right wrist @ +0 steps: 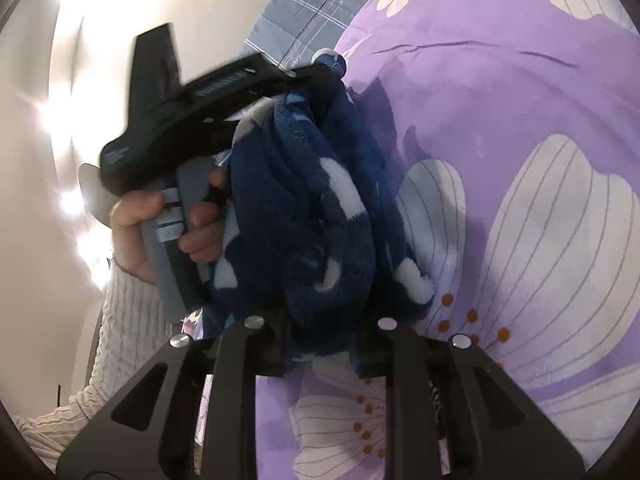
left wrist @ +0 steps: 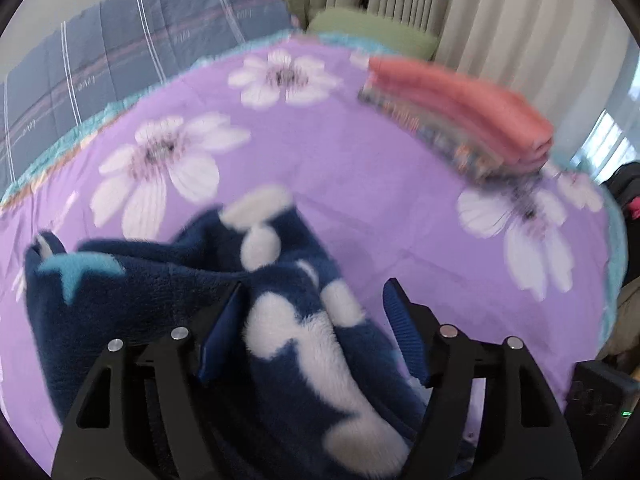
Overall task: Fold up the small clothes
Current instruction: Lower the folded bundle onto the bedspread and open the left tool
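Note:
A navy fleece garment [left wrist: 160, 300] with white and light-blue shapes lies bunched on the purple flowered sheet [left wrist: 340, 152]. My left gripper [left wrist: 314, 332] stands open around a fold of it: the left blue pad [left wrist: 224, 336] lies against the fleece and the right pad [left wrist: 404, 336] is clear of it. In the right wrist view the same garment [right wrist: 304, 208] hangs in a thick roll, and my right gripper [right wrist: 322, 356] is shut on its lower end, its fingertips buried in the fabric. The left gripper [right wrist: 328, 60] reaches the roll's far end, held by a hand [right wrist: 136, 220] in a white knit sleeve.
A stack of folded clothes [left wrist: 460, 108], pink on top, sits at the far right of the sheet. A blue checked quilt [left wrist: 120, 40] lies beyond the sheet's left edge. A green cushion [left wrist: 372, 28] and curtains [left wrist: 480, 8] are behind. A black device [left wrist: 600, 400] sits at the right edge.

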A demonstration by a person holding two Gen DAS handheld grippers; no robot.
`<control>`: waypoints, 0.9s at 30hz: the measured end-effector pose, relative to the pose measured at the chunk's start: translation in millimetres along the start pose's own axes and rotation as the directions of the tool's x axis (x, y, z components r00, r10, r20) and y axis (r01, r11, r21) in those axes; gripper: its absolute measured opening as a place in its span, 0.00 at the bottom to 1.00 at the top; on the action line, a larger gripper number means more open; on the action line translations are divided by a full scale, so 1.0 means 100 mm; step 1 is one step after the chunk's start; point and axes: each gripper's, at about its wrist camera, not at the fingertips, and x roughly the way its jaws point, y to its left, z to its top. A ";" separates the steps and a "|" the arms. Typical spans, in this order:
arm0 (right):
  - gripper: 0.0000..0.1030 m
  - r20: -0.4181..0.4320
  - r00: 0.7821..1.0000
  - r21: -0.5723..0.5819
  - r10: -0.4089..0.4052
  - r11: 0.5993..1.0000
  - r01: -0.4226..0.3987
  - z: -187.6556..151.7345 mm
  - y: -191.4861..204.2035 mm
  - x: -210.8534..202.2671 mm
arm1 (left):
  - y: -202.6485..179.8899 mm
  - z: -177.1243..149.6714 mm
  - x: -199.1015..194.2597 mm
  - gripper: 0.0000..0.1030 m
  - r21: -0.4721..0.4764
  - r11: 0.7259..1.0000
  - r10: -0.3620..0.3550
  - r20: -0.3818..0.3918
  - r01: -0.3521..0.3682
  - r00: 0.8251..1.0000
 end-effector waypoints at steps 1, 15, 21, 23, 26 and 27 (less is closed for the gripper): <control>0.20 0.000 1.000 -0.003 -0.001 1.000 0.001 0.04 -0.03 0.00 | 0.02 0.02 -0.20 0.68 0.001 1.000 -0.004 0.058 0.004 0.998; 0.30 0.028 0.993 -0.127 -0.112 0.985 0.115 -0.03 0.17 0.00 | 0.54 -1.08 -0.90 0.36 0.053 0.988 0.138 0.078 -0.142 0.987; 0.43 0.190 0.938 -0.258 -0.290 0.907 0.333 -0.11 0.44 -0.27 | 0.59 -1.11 -0.83 0.35 0.010 0.998 0.057 0.081 -0.058 0.995; 0.31 0.250 0.920 -0.288 -0.301 0.884 0.367 -0.10 0.58 -0.36 | 0.51 -1.07 -0.72 0.35 0.037 0.996 0.078 0.071 -0.080 0.994; 0.27 0.265 0.941 -0.397 -0.209 0.866 0.304 -0.13 0.84 -0.40 | 0.36 -1.04 -0.59 0.35 0.094 0.989 0.104 0.074 -0.111 0.992; 0.27 0.251 0.952 -0.445 -0.174 0.853 0.273 -0.15 0.93 -0.34 | 0.33 -1.01 -0.56 0.35 0.097 0.989 0.101 0.074 -0.108 0.992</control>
